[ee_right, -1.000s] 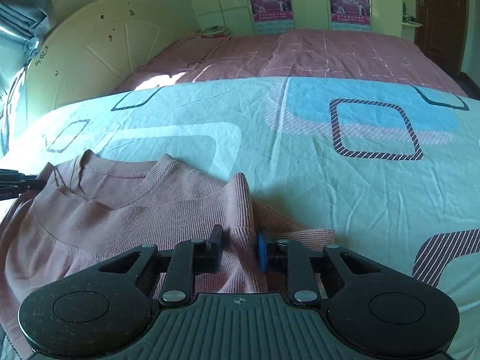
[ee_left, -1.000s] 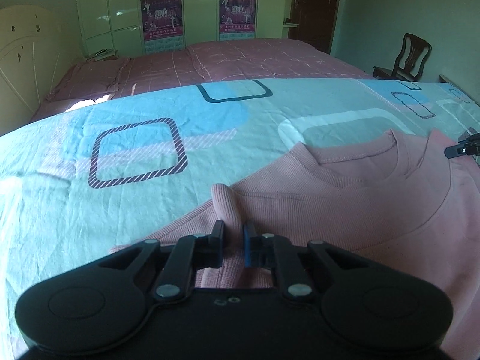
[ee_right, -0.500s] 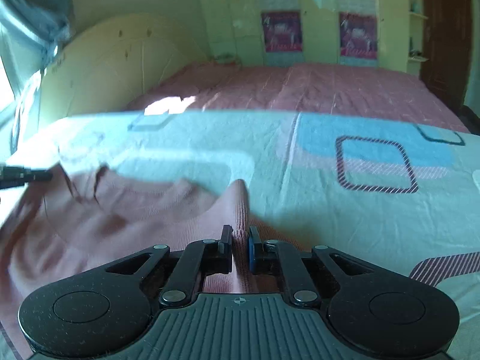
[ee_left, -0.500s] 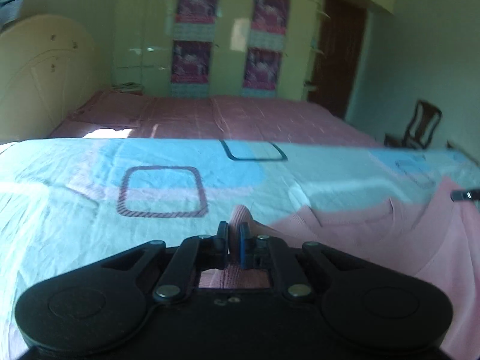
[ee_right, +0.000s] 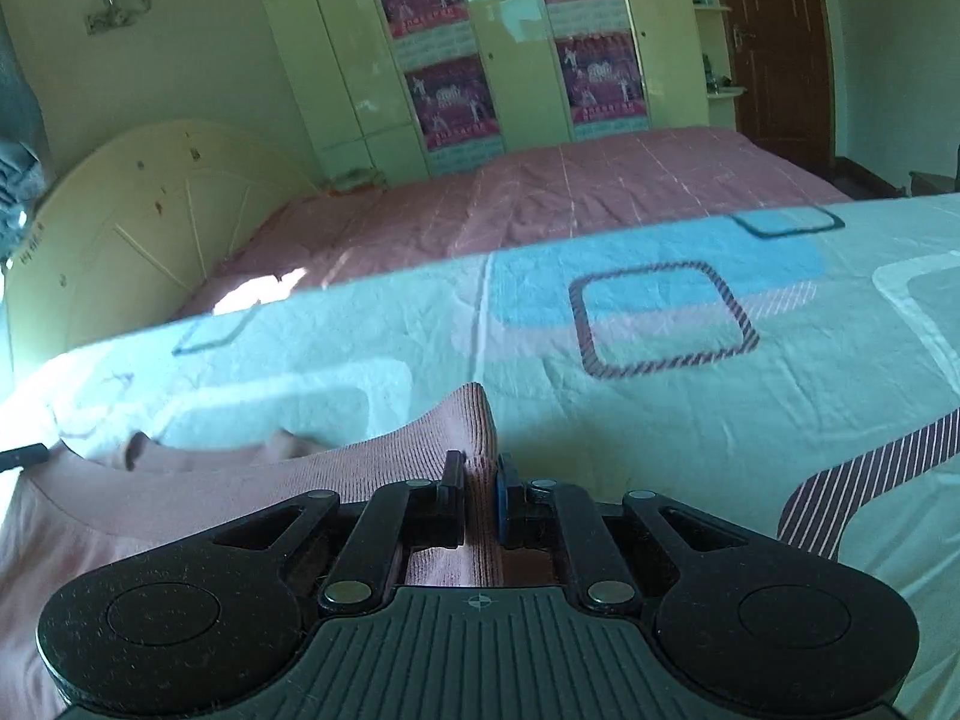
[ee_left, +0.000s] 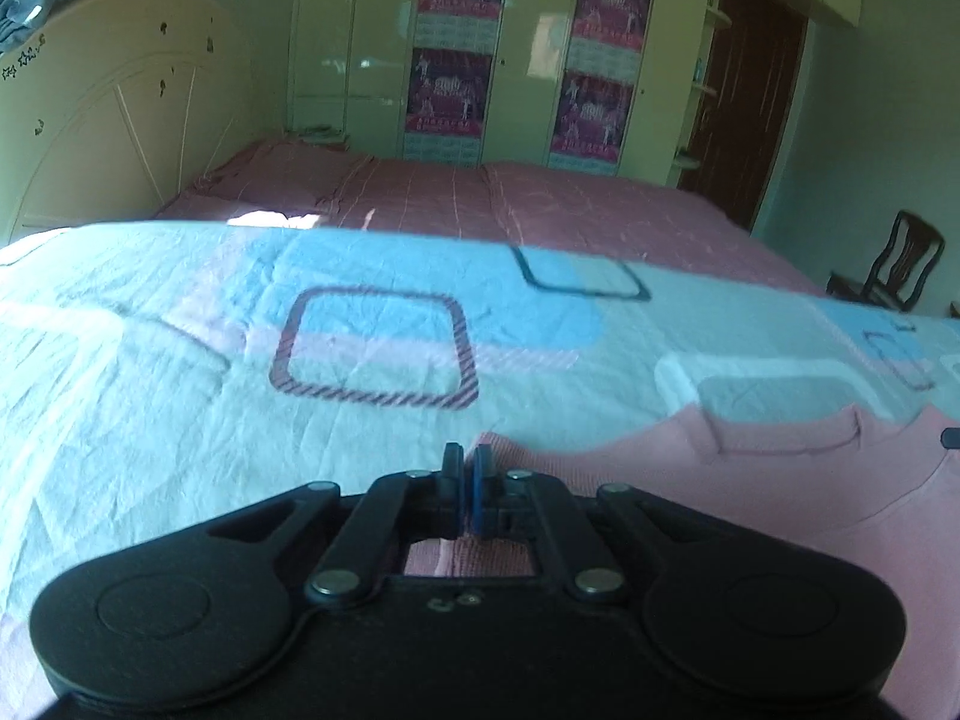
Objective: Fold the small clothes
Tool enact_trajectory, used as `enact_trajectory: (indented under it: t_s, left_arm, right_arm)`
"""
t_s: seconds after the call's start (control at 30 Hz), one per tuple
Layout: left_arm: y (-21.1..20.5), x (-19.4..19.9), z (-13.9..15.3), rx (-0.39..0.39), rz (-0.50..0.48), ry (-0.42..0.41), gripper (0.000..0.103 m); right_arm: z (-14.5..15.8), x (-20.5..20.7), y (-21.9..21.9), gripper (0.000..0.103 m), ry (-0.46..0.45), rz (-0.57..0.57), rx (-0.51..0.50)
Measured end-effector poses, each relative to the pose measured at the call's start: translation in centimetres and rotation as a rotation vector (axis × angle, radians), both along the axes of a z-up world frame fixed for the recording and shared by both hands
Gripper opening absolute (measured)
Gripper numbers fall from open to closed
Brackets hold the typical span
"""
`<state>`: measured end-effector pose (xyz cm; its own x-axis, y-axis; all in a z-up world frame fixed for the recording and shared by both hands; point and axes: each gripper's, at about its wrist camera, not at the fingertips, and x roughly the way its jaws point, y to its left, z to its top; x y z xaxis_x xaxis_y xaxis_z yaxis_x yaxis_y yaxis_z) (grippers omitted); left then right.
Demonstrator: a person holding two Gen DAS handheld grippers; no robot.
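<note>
A pink knit sweater [ee_left: 750, 498] lies on the patterned bedsheet [ee_left: 180, 396], its neckline [ee_left: 786, 444] toward the far side. My left gripper [ee_left: 467, 468] is shut on the sweater's left shoulder edge and holds it lifted off the sheet. In the right wrist view my right gripper [ee_right: 480, 477] is shut on the sweater [ee_right: 180, 492], pinching a raised fold [ee_right: 477, 420] at the other shoulder. The tip of the other gripper shows at the frame edge in each view [ee_left: 951, 437] [ee_right: 21, 456].
The light blue sheet with square patterns [ee_right: 660, 318] spreads wide on all sides. Behind it lie a pink bed [ee_left: 480, 198], a cream headboard [ee_left: 120, 120], wardrobes with posters [ee_left: 456, 48], a dark door [ee_left: 750, 102] and a chair [ee_left: 900, 264].
Both grippers have closed tighter on the sweater's shoulders and lifted, tilting the views upward. The sweater's top edge has risen off the sheet and pulled taut between them.
</note>
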<state>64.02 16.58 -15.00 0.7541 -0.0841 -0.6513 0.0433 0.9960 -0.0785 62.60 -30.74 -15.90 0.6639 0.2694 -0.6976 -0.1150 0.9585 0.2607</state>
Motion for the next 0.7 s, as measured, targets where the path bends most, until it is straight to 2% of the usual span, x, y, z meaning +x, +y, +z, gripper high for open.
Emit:
enact_trajectory:
  t_s: [0.1, 0.13, 0.17, 0.2, 0.23, 0.27, 0.3, 0.37, 0.4, 0.47, 0.53, 0.63, 0.7]
  left_arm:
    - [-0.6, 0.0, -0.9, 0.054, -0.006, 0.006, 0.003]
    - [-0.6, -0.1, -0.8, 0.059, -0.004, 0.007, 0.007]
    - [-0.4, -0.2, -0.6, 0.064, 0.009, 0.006, 0.026]
    - [-0.3, -0.6, 0.0, 0.085, 0.049, 0.004, 0.041]
    - [-0.3, -1.6, 0.7, 0.112, 0.08, -0.031, 0.064]
    - [-0.4, -2.8, 1.5, 0.123, 0.087, -0.092, 0.071]
    - [-0.9, -4.5, 2.7, 0.102, 0.065, -0.156, 0.071]
    - [-3.0, -5.9, 3.5, 0.02, -0.022, -0.15, 0.06]
    - [-4.8, -6.6, 3.6, 0.006, -0.094, -0.147, 0.059]
    - [-9.6, -7.4, 2.9, 0.039, -0.249, -0.121, 0.059]
    - [-12.9, -7.2, 1.4, 0.059, -0.346, -0.065, 0.061]
    - [-15.1, -6.9, -0.5, 0.138, -0.362, -0.05, 0.064]
    - [-13.7, -7.1, -0.8, 0.118, -0.346, -0.064, 0.069]
  right_arm:
    - [-0.2, -0.3, 0.4, 0.009, -0.015, -0.02, -0.016]
    - [-0.1, -0.4, 0.4, 0.01, -0.02, -0.023, -0.018]
    - [0.1, -0.6, 0.4, 0.016, -0.026, -0.031, -0.034]
    - [0.7, -1.2, 0.6, 0.039, -0.054, -0.059, -0.082]
    - [1.7, -2.3, 1.1, 0.054, -0.12, -0.079, -0.126]
    - [2.6, -3.3, 1.3, 0.055, -0.17, -0.06, -0.119]
    - [3.3, -4.0, 2.0, 0.055, -0.19, -0.007, -0.083]
    - [4.0, -4.9, 4.7, 0.054, -0.19, 0.151, -0.054]
    - [4.0, -5.4, 6.7, 0.054, -0.192, 0.236, -0.047]
    - [3.4, -5.9, 10.4, 0.05, -0.166, 0.348, -0.021]
    - [2.5, -5.9, 13.3, 0.049, -0.15, 0.405, -0.036]
    - [0.9, -5.6, 15.3, 0.049, -0.122, 0.442, -0.068]
    - [0.4, -5.4, 14.6, 0.049, -0.132, 0.45, -0.099]
